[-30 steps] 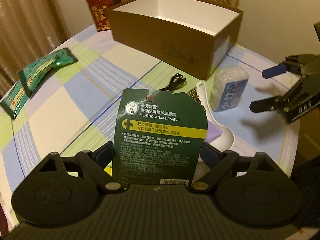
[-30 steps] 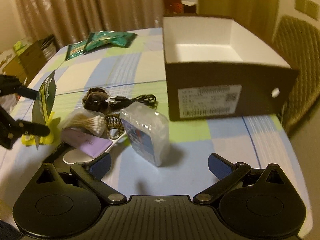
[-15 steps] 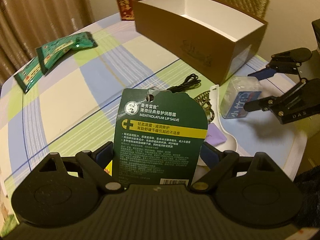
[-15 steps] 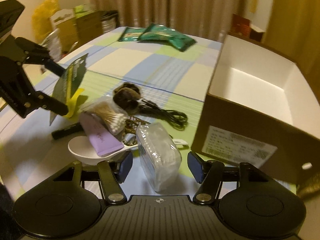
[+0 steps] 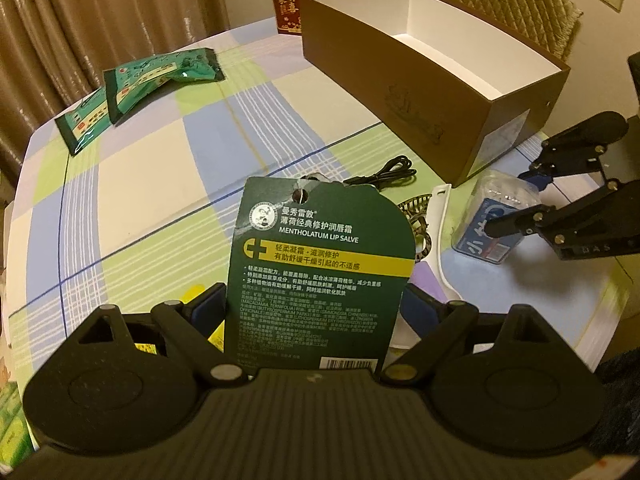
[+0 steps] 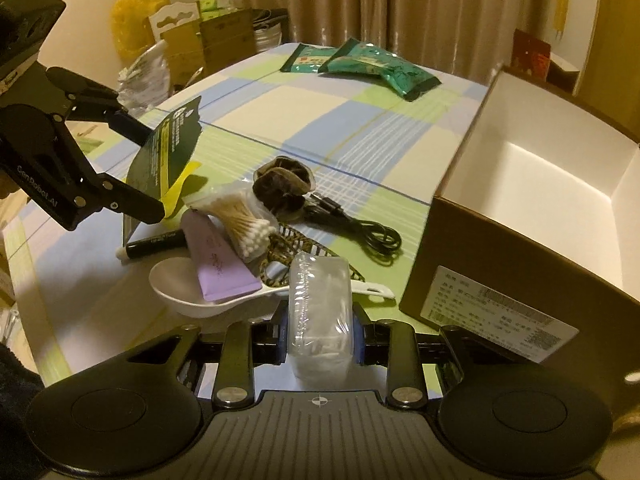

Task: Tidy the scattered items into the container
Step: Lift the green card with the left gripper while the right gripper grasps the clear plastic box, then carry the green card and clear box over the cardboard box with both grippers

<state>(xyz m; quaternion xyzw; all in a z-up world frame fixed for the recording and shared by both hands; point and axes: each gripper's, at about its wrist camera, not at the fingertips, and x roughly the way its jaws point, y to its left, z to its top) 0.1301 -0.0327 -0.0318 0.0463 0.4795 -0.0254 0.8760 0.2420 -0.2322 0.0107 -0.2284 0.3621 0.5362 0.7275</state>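
Note:
My left gripper (image 5: 316, 304) is shut on a green lip salve card (image 5: 320, 272) and holds it upright above the table; it also shows in the right wrist view (image 6: 170, 152). My right gripper (image 6: 320, 336) is shut on a clear plastic tissue pack (image 6: 320, 312), which also shows in the left wrist view (image 5: 494, 220). The open brown box (image 5: 432, 92) with a white inside stands behind and is empty (image 6: 532, 200). Between the grippers lie a white spoon (image 6: 180, 292), a purple tube (image 6: 218, 264), cotton swabs (image 6: 244, 224), a black cable (image 6: 360, 232) and a black pen (image 6: 156, 242).
Two green packets (image 5: 140, 84) lie at the table's far left. A red carton (image 5: 292, 4) stands behind the box. A leopard-print hair clip (image 6: 288, 248) and a dark pouch (image 6: 280, 184) lie in the pile. A chair (image 5: 516, 0) stands past the box.
My right gripper moved onto the tissue pack and shut on it. My left gripper kept hold of the card and turned so the box sits farther right.

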